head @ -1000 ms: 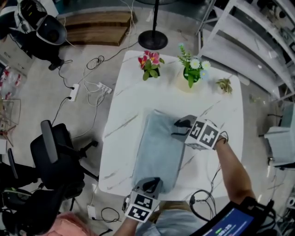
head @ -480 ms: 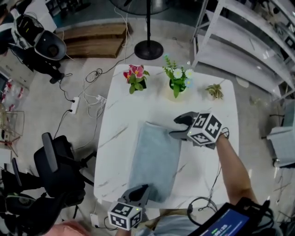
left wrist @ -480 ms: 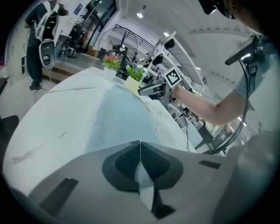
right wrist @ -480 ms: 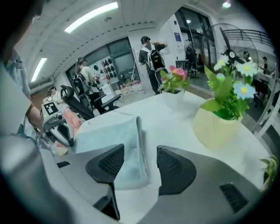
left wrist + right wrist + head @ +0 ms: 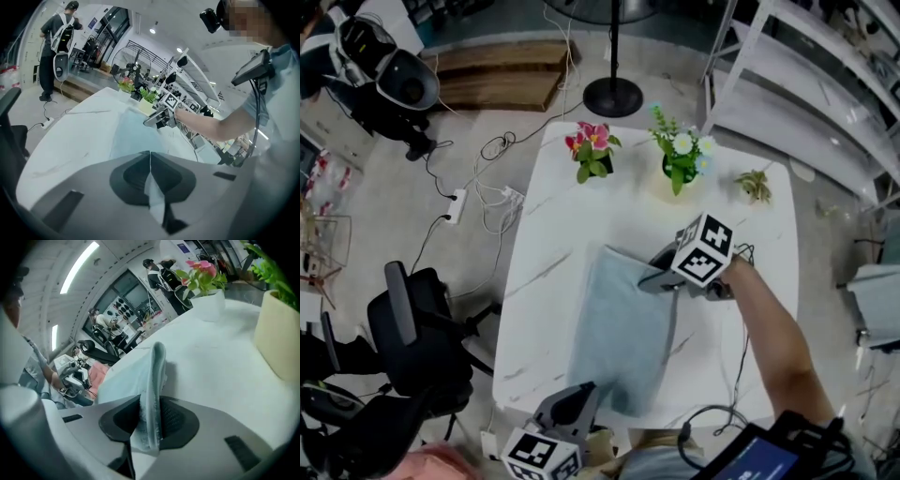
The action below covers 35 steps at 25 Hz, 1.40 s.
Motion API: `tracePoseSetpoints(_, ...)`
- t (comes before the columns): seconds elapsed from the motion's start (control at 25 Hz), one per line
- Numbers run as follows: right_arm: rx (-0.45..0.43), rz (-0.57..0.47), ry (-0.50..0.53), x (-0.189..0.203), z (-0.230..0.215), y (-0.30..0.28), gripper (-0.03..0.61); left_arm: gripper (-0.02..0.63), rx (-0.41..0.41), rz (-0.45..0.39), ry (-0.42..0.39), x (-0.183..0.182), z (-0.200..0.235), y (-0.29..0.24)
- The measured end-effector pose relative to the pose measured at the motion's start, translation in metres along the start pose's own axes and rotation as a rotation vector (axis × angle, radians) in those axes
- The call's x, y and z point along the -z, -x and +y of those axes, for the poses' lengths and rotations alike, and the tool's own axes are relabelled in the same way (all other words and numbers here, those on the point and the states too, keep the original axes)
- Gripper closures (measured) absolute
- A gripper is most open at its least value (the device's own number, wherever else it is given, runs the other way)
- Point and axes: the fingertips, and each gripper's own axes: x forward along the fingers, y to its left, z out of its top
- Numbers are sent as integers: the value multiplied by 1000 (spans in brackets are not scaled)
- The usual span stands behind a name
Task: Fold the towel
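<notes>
A pale blue towel (image 5: 623,328) lay on the white counter (image 5: 548,244), on the side near the person. It was spread out long, with one short end at the near edge of the counter.

The left tool (image 5: 581,394) was at the near edge, by the towel's near left corner. Its jaws were pressed tight together, and a thin bit of the towel was pinched between them. In the left gripper view that bit of cloth hung down out of the closed jaws.

The right tool (image 5: 659,274) was at the towel's far right corner. Its jaws had just been closing, and a thick fold of the towel stood between them, squeezed by both pads. In the right gripper view the cloth rose from the jaws in a tall ridge.

Three plants stood in a row along the far edge of the counter: pink flowers (image 5: 592,148), a green plant with white flowers (image 5: 680,155) in a cream pot, and a small plant (image 5: 755,185) at the right. All three were well apart from the towel.

On the floor to the left were a black chair (image 5: 417,323) and a white power strip (image 5: 450,200) with cables.
</notes>
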Motion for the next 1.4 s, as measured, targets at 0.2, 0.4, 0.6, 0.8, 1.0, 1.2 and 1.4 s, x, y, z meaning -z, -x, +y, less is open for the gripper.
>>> tracePoseSetpoints(0.2,107,-92,57,-18,10,27,492,604,6,-55,-6,11,7,23)
tracePoseSetpoints(0.4,326,-95,247,-43,55,49,492,604,3,-88,-24,22,3,63)
tracePoseSetpoints(0.6,473,-91,396,-50,113,45,492,604,19,-116,-68,34,-4,100)
tracePoseSetpoints(0.8,564,-114,515,-39,163,30,492,604,38,-134,-111,53,-4,129)
tracePoseSetpoints(1.0,623,-145,617,-22,206,10,491,604,49,-116,-133,75,-6,147)
tracePoseSetpoints(1.2,678,-150,703,-6,230,-8,489,604,78,-94,-159,99,-15,150)
tracePoseSetpoints(1.4,720,-152,728,15,237,-25,485,604,92,-65,-175,114,-20,153)
